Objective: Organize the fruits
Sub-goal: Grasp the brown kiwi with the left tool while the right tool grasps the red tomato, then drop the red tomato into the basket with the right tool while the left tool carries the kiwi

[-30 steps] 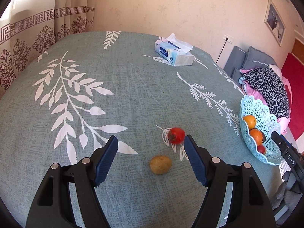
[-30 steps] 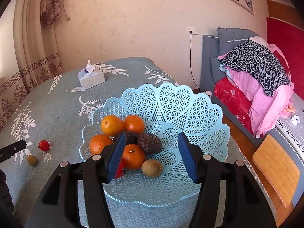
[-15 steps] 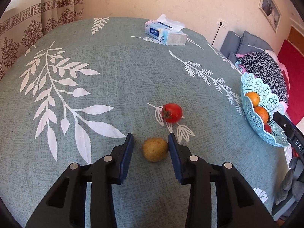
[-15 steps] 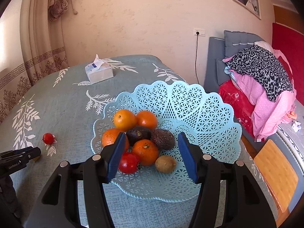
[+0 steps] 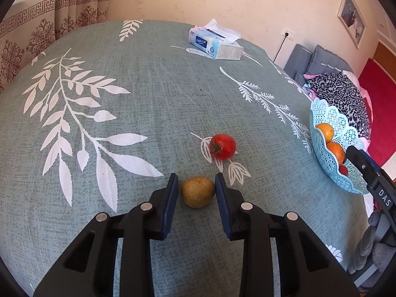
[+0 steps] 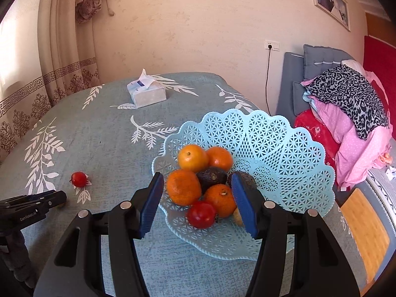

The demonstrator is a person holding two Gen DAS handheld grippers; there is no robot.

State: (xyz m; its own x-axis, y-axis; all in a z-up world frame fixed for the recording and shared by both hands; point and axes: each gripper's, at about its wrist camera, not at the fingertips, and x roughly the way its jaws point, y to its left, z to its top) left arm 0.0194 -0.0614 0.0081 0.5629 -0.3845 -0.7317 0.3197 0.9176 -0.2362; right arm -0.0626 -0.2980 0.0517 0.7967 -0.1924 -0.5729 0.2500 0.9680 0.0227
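A brown kiwi lies on the green tablecloth between the fingers of my left gripper; the jaws stand close on either side with small gaps showing. A red tomato lies just beyond it, also in the right wrist view. The light-blue lattice basket holds several oranges, dark avocados, a tomato and a kiwi. My right gripper is open and empty, hovering in front of the basket's near rim.
A tissue box stands at the far side of the table. The basket sits at the table's right edge. A sofa with piled clothes is beyond that edge. A curtain hangs at the left.
My left gripper moved down and forward around the kiwi and its jaws narrowed. My right gripper drew back and leftward from the basket, staying open.
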